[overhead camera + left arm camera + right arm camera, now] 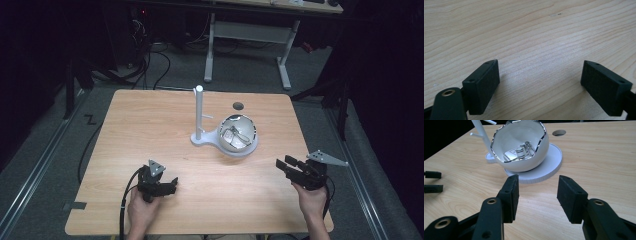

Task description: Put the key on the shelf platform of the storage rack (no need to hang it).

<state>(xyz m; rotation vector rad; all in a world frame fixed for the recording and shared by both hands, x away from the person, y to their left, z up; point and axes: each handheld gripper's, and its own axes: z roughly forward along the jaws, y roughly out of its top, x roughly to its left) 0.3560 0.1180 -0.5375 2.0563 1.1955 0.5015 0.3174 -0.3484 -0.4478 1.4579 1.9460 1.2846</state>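
A: Checking jaws. L gripper point(172, 184) is sitting low over the bench point(150, 125), jaws wide apart, nothing btwn them.

B: R gripper point(537, 192)?

A: Jaws are standing well open, holding nothing, pointing at the white bowl point(520, 147).

B: Bowl pos?

A: It's resting on a round white base point(549, 167) mid-bench, beside a white peg stand point(199, 112). Metal bits point(520, 152) are lying inside. Both grippers well apart from it.

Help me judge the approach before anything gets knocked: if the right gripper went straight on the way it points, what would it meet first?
Probably the white round base under the egg-shaped bowl. The right gripper is open, with bare table between; depth is unclear.
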